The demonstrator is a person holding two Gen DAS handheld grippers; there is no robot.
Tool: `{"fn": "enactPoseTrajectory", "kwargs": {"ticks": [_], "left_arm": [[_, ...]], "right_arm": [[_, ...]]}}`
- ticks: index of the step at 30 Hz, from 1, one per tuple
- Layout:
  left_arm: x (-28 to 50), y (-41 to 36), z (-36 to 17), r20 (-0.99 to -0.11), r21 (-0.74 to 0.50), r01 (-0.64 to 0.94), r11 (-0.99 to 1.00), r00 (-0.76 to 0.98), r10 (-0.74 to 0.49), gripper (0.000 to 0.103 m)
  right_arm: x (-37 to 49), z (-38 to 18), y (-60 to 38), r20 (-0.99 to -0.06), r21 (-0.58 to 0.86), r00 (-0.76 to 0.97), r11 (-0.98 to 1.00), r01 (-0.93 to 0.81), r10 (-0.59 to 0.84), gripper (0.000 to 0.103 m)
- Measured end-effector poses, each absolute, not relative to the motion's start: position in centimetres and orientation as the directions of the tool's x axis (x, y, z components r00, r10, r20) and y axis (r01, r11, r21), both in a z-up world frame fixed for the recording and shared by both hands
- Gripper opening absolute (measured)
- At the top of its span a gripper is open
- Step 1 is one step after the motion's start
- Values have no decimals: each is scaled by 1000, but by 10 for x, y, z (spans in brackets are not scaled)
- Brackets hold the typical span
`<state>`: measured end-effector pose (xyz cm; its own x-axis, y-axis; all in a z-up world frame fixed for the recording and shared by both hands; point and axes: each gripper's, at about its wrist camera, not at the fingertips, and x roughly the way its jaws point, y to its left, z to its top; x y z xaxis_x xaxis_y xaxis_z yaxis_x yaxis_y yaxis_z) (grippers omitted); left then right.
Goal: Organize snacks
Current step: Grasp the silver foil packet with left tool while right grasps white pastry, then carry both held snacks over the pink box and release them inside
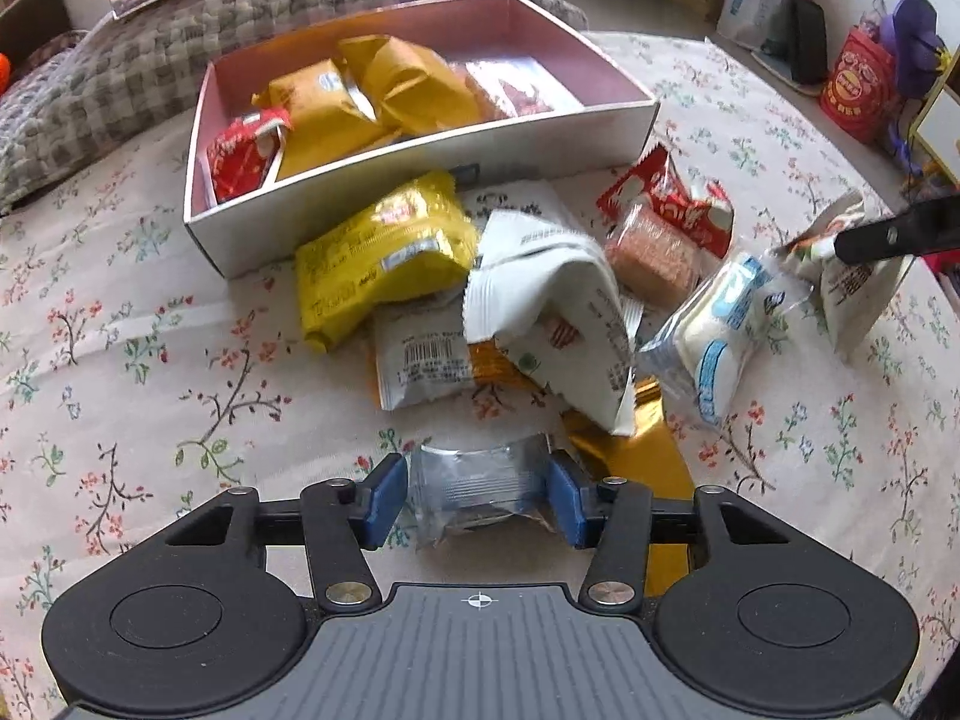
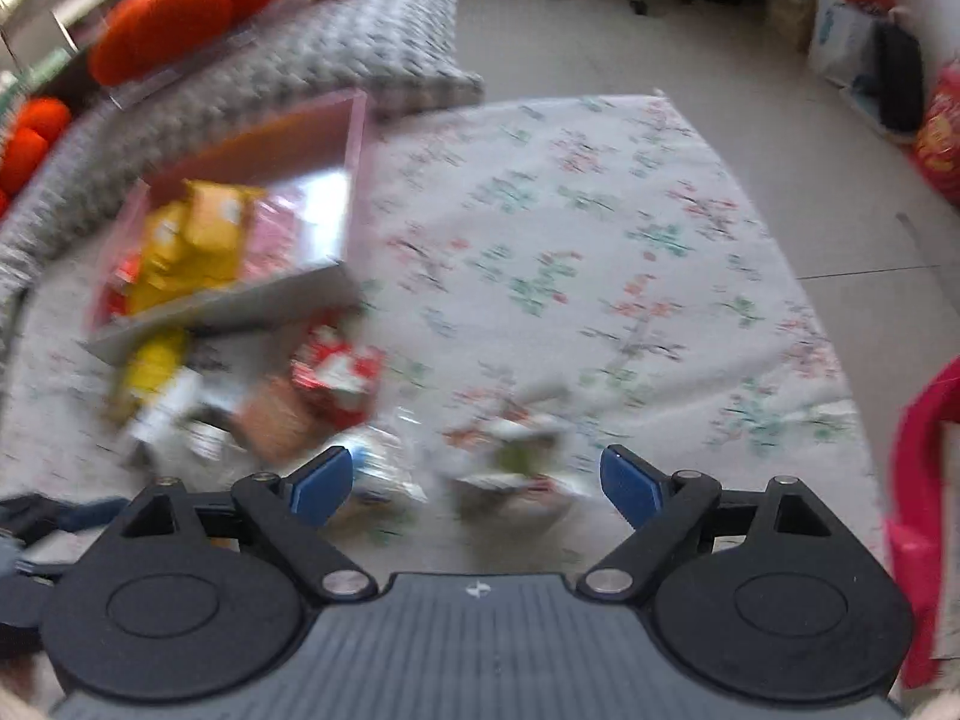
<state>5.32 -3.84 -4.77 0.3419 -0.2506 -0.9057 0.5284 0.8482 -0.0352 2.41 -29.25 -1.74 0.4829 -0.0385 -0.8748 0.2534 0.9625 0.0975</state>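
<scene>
The left gripper (image 1: pixel 477 495) has its jaws clamped on a clear-wrapped snack (image 1: pixel 474 489) at six o'clock of the left wrist view, so a pick-up looks under way; next it likely needs lifting to the pink-lined box (image 1: pixel 420 168) at twelve o'clock. The right gripper (image 2: pixel 477 483), jaws apart and holding nothing, hovers over blurred loose packets (image 2: pixel 510 450). Everything lies on a floral bedsheet (image 1: pixel 150 360), with a grey woven cushion (image 1: pixel 180 42) beyond and tiled floor (image 2: pixel 660 48) behind.

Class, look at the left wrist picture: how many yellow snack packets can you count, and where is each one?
3. Two yellow packets lie inside the box: one left of centre, one centre. A third lies on the floral cloth before the box. Others may be hidden underneath.
</scene>
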Motion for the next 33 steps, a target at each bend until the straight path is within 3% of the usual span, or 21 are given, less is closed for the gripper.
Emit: {"fn": "enactPoseTrajectory", "kwargs": {"ticks": [4, 10, 19, 25, 33], "left_arm": [[50, -43, -51, -910, -6, 544, 839, 344, -230, 48], [50, -43, -51, -912, 4, 547, 837, 346, -221, 45], [47, -40, -49, -907, 14, 542, 840, 360, -217, 35], [47, -36, -43, -901, 9, 533, 846, 372, -225, 33], [50, -27, -31, -889, -7, 514, 858, 390, -241, 33]], "right_arm": [[28, -41, -287, -915, -14, 390, 976, 218, -100, 81], [31, -61, -290, -940, 1, 334, 978, 209, -70, 56], [34, -57, -283, -928, 14, 370, 986, 165, -49, 32], [32, -49, -280, -916, 25, 400, 988, 154, -39, 23], [32, -38, -280, -898, 56, 439, 986, 157, -19, 22]]}}
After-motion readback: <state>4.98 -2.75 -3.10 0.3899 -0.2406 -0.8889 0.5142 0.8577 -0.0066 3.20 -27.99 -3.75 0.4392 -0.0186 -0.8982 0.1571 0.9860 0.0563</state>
